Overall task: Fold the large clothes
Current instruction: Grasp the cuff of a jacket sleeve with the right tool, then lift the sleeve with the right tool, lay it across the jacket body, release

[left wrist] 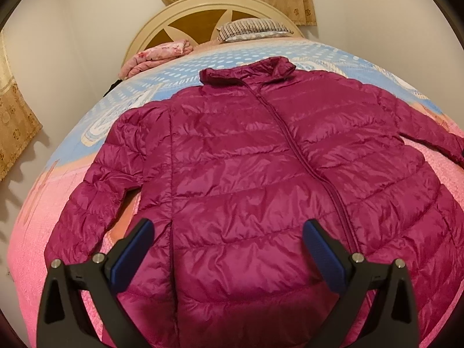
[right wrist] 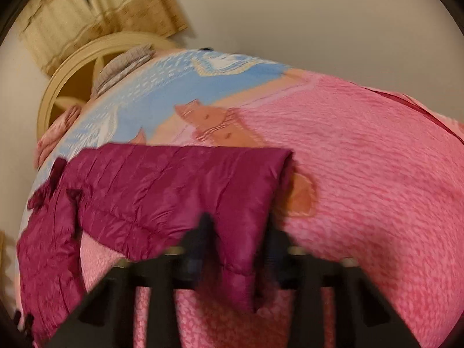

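Left gripper (left wrist: pixel 229 237) hangs wide open over the purple jacket (left wrist: pixel 261 174); right gripper (right wrist: pixel 236 239) pinches its sleeve (right wrist: pixel 185 185). Bedcover (left wrist: pixel 162 81) reads "BEAUTIF".

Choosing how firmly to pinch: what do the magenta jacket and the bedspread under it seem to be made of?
Jacket: probably thin, glossy nylon or polyester shell over soft filling, judging by its sheen, fine crinkles and stitched puffy bands. Bedspread: looks like matte, puckered woven cloth, maybe seersucker cotton; it shows a bumpy texture without shine.
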`<state>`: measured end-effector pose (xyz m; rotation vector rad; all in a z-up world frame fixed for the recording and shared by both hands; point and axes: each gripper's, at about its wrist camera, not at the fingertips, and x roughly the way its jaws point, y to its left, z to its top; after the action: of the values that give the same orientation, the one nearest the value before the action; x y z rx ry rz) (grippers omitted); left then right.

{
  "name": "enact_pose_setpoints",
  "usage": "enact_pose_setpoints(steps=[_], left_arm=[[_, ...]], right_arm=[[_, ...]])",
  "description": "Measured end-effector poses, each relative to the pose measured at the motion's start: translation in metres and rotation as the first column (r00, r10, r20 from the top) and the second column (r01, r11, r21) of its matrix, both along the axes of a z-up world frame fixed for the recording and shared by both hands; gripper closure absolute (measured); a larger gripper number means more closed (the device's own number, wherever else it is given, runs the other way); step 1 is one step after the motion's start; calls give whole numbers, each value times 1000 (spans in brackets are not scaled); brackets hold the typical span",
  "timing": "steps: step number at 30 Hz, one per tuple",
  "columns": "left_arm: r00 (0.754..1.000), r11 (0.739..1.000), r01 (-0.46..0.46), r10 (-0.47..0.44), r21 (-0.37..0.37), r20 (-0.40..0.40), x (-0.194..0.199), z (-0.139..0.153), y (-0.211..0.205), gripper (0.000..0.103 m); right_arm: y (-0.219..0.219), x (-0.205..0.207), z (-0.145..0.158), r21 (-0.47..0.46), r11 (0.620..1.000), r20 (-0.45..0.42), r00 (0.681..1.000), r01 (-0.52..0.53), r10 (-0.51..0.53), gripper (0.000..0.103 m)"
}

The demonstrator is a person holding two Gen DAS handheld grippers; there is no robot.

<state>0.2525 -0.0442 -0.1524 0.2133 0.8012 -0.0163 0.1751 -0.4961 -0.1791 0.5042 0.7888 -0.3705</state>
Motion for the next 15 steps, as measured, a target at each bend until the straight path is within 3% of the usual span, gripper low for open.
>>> enact_pose_setpoints(steps=[2,6,11,15], left_arm=[[1000,1000,1,-1,-2,1,1,0,2,0],[1000,1000,-6,6,-19,0,0,3,8,0],[1000,999,-18,18,-50,8,-3,7,20,0],[1000,997,-27,27,-71,12,-4,10,27,0]], right_arm=[[-4,2,4,0,1000,5,1000,-9,9,88],[-5,10,29,-96,995,25,1000,6,-3,92],[13,25,96,-269,963,114,993,0,32,93],[49,32,149,-399,916,182,976,-35,116,93]])
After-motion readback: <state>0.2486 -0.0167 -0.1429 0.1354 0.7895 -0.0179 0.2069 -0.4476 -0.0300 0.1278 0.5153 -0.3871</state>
